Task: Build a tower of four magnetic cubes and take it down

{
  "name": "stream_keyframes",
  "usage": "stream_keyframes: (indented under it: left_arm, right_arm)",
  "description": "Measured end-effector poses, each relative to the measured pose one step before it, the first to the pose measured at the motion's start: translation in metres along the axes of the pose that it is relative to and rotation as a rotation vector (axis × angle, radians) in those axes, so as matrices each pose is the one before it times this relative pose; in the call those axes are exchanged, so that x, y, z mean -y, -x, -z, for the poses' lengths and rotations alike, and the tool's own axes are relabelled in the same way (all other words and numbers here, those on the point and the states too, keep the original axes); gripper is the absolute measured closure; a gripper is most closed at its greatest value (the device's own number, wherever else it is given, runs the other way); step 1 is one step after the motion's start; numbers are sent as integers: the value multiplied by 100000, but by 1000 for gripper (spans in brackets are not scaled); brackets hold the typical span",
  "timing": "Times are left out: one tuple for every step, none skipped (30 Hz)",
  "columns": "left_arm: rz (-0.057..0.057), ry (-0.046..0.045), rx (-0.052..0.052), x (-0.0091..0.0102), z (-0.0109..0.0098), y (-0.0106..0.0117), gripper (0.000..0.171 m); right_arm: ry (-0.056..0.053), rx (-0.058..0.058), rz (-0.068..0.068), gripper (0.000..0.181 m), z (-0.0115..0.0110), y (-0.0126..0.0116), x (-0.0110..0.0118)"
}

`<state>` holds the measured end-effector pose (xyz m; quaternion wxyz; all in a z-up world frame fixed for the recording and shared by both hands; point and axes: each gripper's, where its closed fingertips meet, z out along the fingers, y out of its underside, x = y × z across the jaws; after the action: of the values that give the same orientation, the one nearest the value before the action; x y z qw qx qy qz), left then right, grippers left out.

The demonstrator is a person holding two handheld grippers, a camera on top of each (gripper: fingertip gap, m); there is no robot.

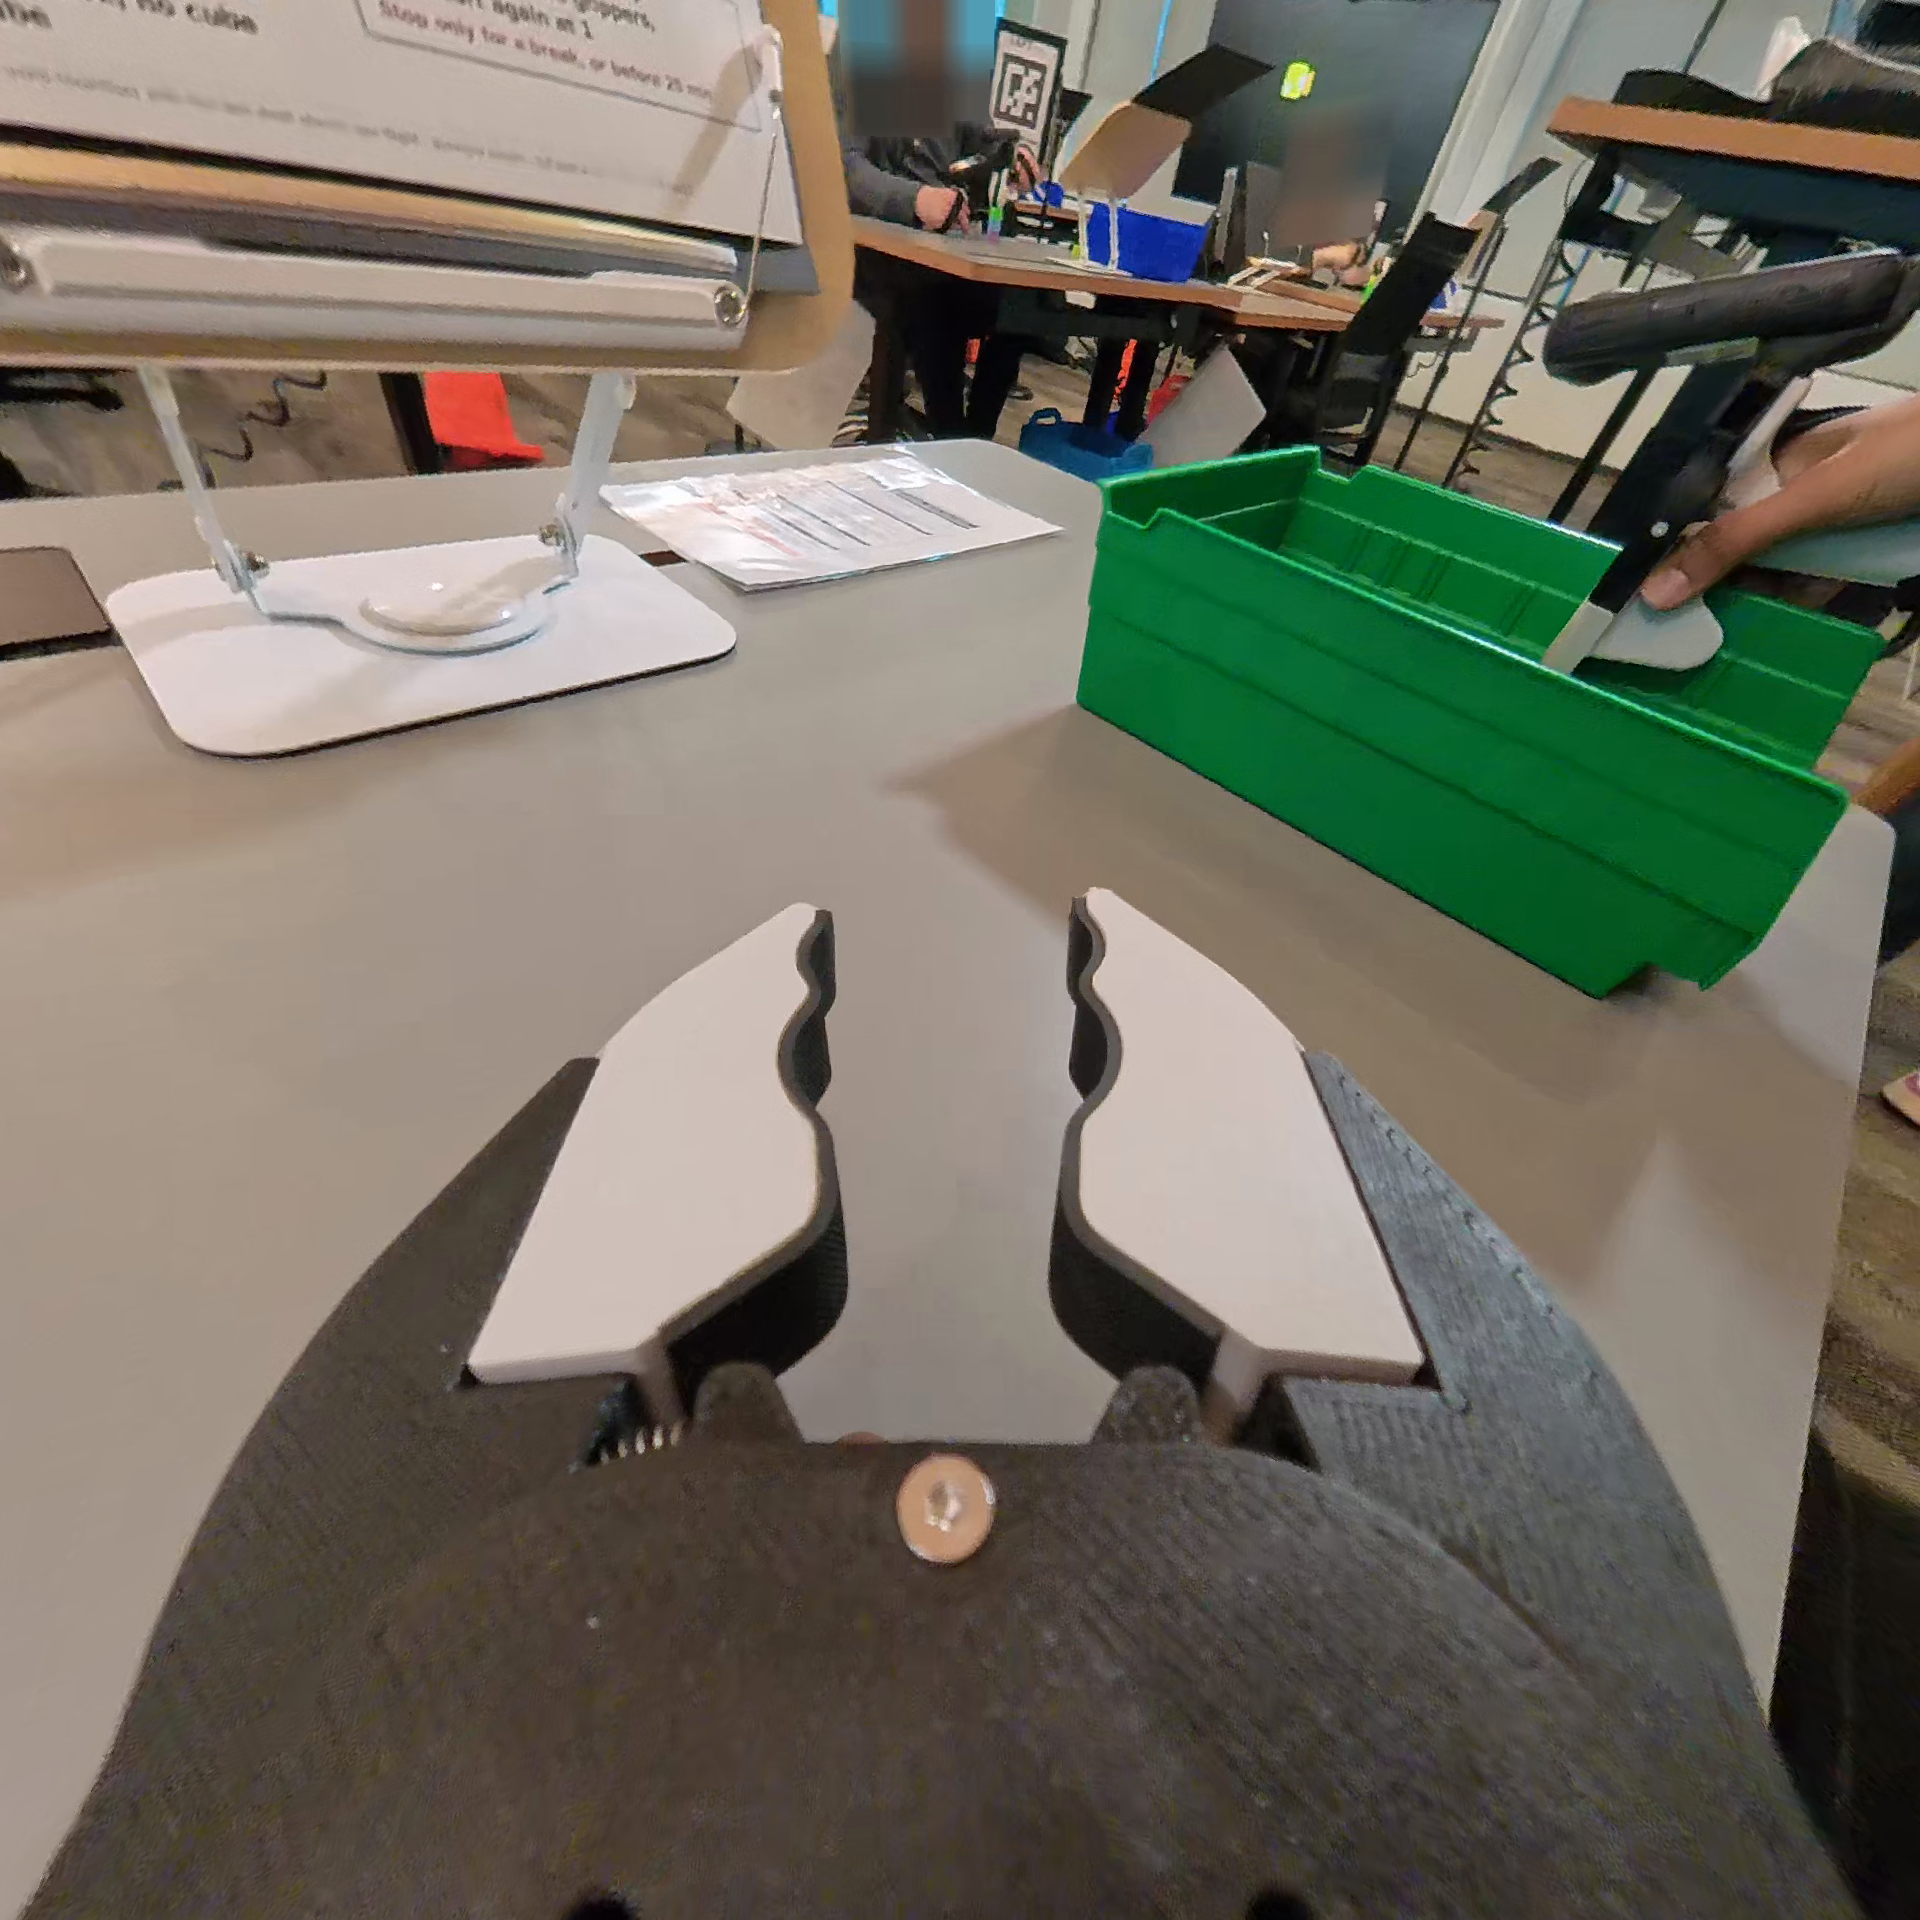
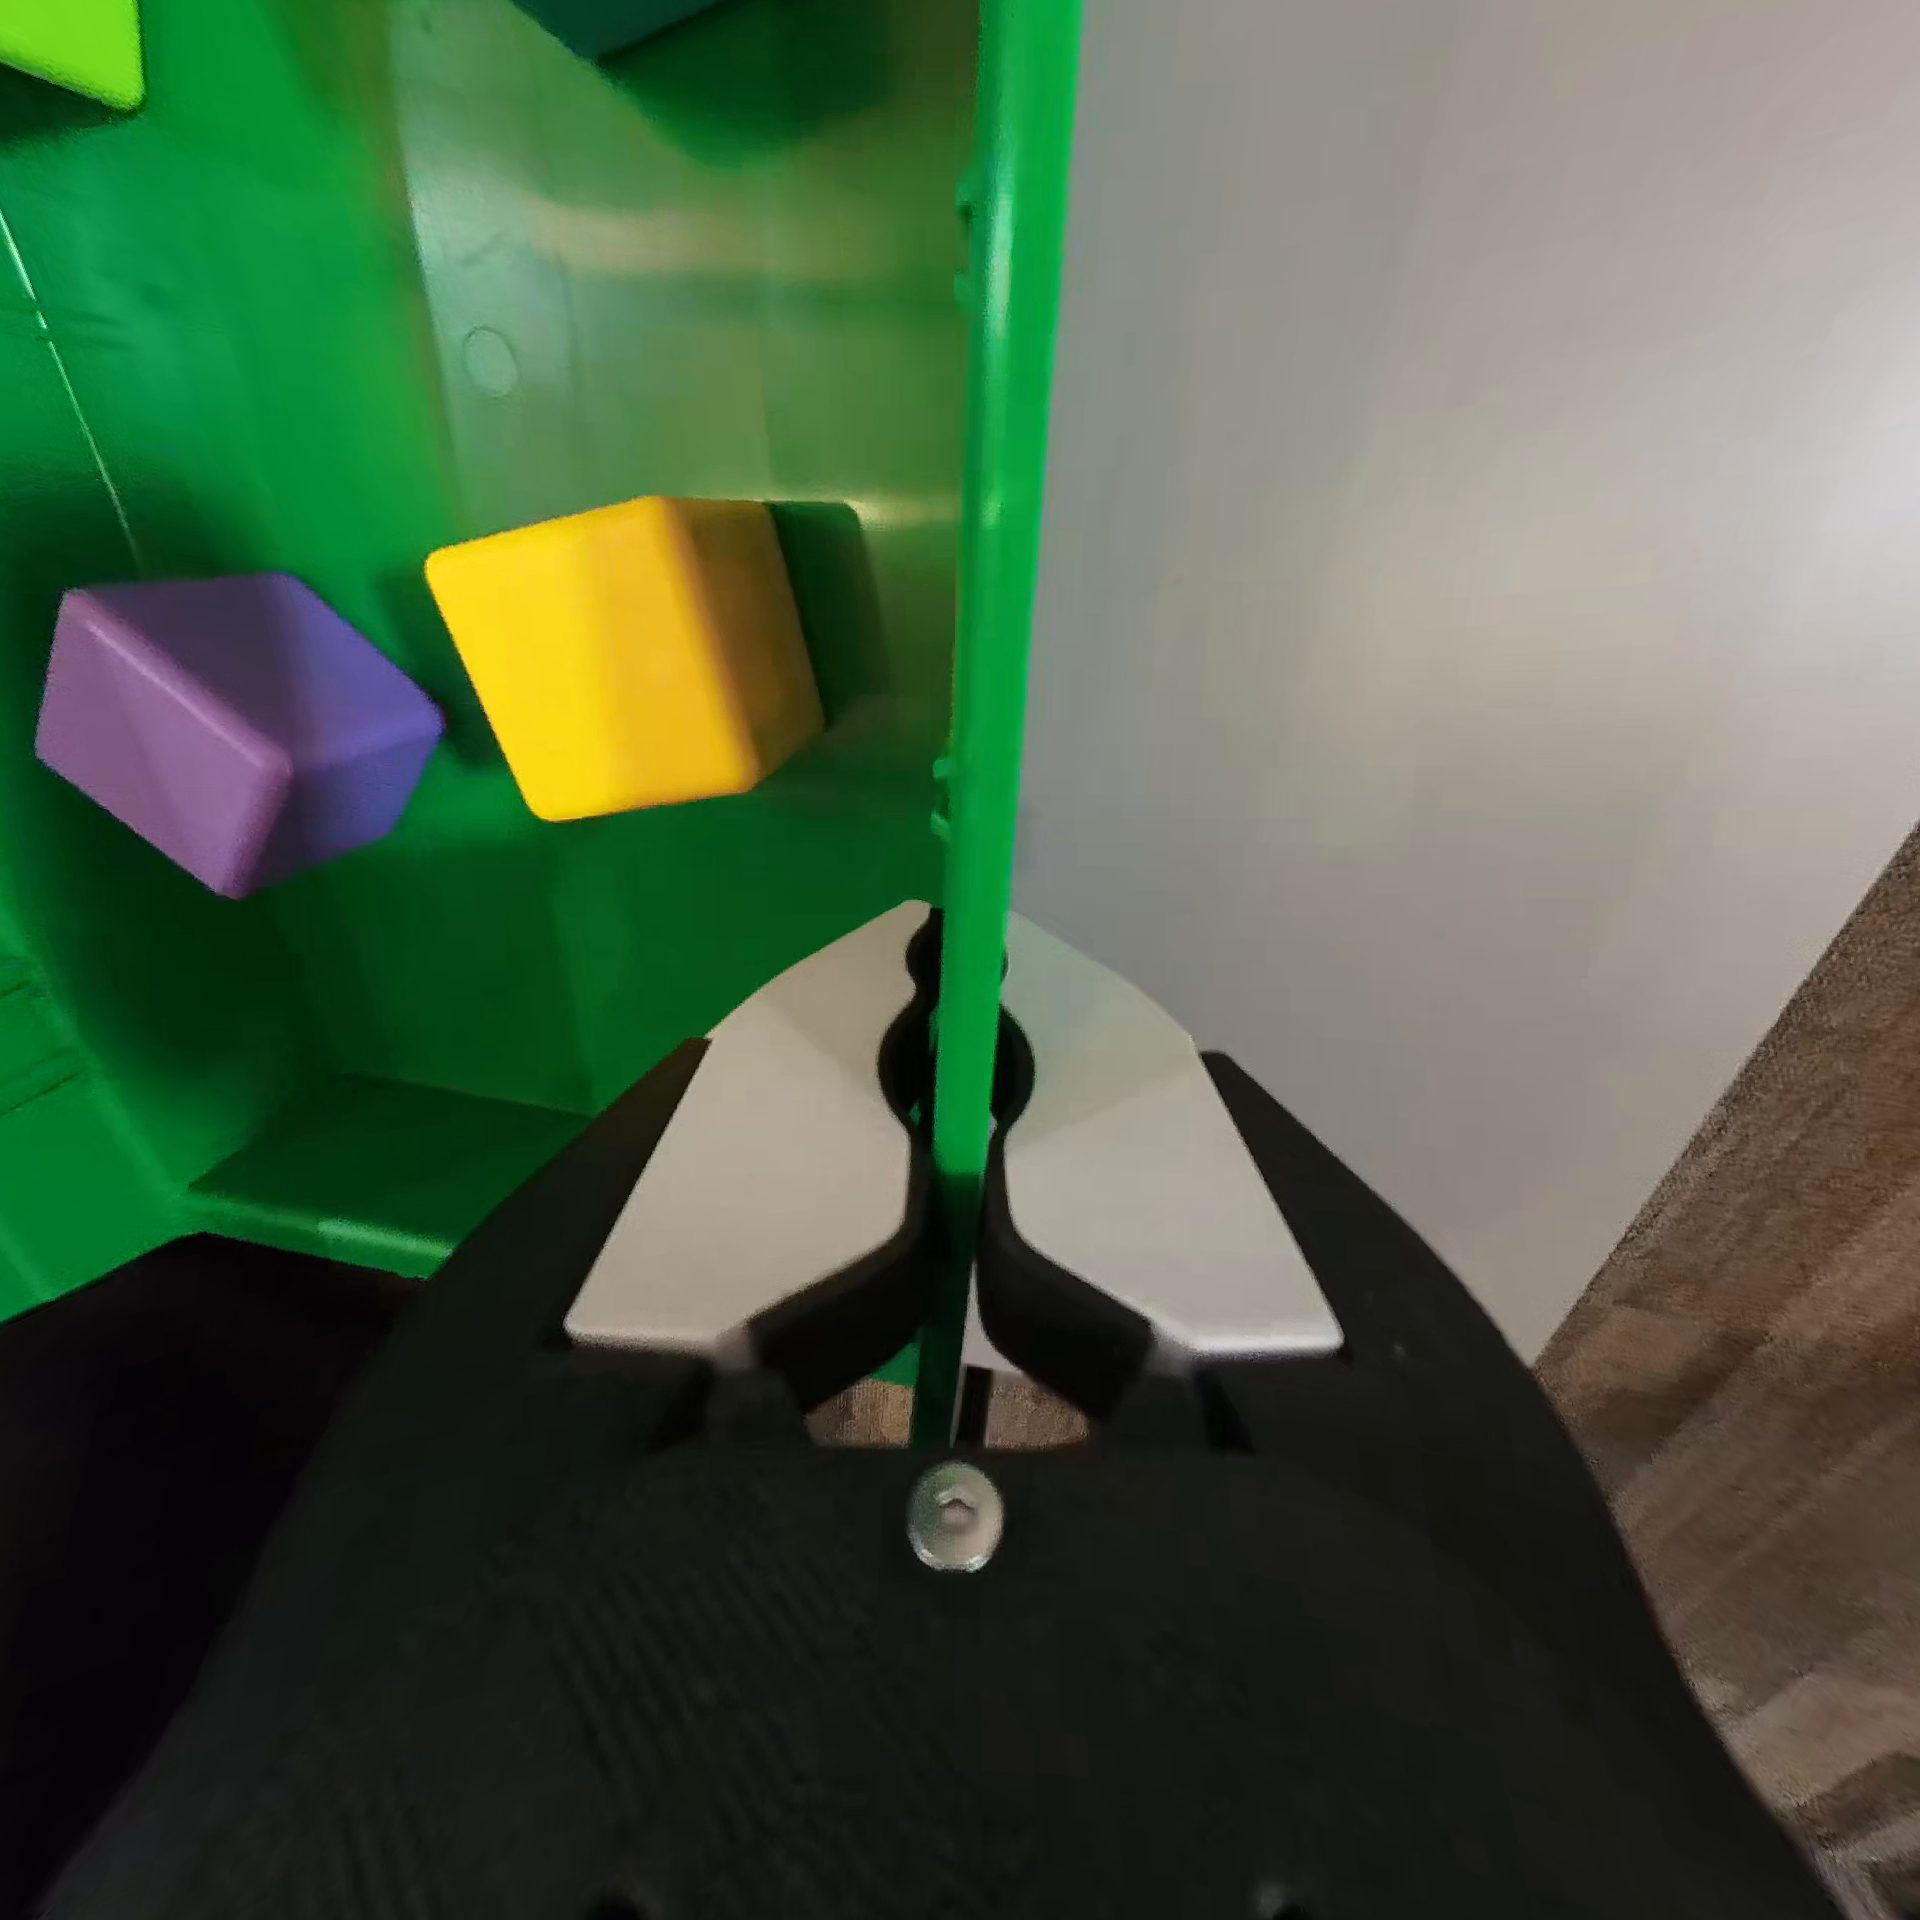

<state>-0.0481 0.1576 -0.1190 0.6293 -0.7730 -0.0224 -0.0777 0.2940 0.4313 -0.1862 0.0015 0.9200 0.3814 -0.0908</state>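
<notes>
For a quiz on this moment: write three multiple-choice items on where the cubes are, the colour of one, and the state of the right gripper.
1. Where do the cubes lie?
A. On the grey table
B. Inside the green bin
C. Between the left fingers

2. What colour is the cube nearest the gripped wall?
A. Yellow
B. Red
C. White

3. What is the right gripper doing?
A. Open over the table
B. Shut on a cube
C. Shut on the bin wall

B: the purple cube and the others sit on the floor of the green bin.
A: the yellow cube is closest.
C: the right gripper pinches the wall.

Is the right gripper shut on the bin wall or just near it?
Shut on it: the right gripper has one finger on each side of the green bin wall, pinching it.
</notes>
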Motion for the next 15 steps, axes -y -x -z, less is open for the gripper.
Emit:
stream_keyframes:
  left_arm:
    - [-1413, -257, -329, 170, 37, -330, 128]
    - [-1827, -121, -169, 203, 51, -315, 128]
    - [-2235, 140, 638, 236, 92, -175, 127]
    - [-2324, 699, 2383, 261, 151, 117, 126]
    - [-2108, 1541, 4317, 280, 256, 515, 125]
    - [-499, 1693, 6109, 450, 445, 966, 118]
    - [1257, 160, 4968, 839, 665, 1115, 115]
    - [2548, -683, 4757, 1026, 849, 1370, 113]
    - [2510, -1002, 3453, 1152, 966, 1446, 110]
    - [2052, -560, 3764, 1093, 1019, 1654, 107]
    - [958, 293, 3267, 969, 1015, 1717, 100]
    - [136, 1233, 2498, 817, 1000, 1692, 93]
    - [565, 2966, 3885, 490, 1085, 1906, 85]
    - [487, 4055, 5399, 225, 1194, 2099, 80]
    - [198, 1574, 6406, 291, 1250, 2179, 76]
  right_arm:
    - [180, -413, -219, 177, 127, 204, -64]
    - [118, -283, -126, 177, 151, 232, -55]
    - [241, -11, -191, 177, 137, 275, -37]
    - [450, 72, -215, 177, 97, 308, -54]
    - [437, 167, -134, 177, 58, 358, -49]
    - [361, 362, 17, 177, 10, 438, -28]
    - [390, 519, 181, 177, -53, 528, -42]
    - [326, 682, 218, 177, -96, 627, -6]
    - [265, 737, 396, 177, -123, 717, 46]
    - [356, 675, 892, 177, -136, 843, 94]
    - [287, 517, 1356, 177, -144, 923, 177]
    - [-43, 93, 1621, 177, -143, 1003, 246]
    - [-494, -712, 2300, 177, -152, 1082, 336]
    - [-634, -1004, 2838, 177, -163, 1207, 393]
    - [-329, -524, 2998, 177, -162, 1372, 406]
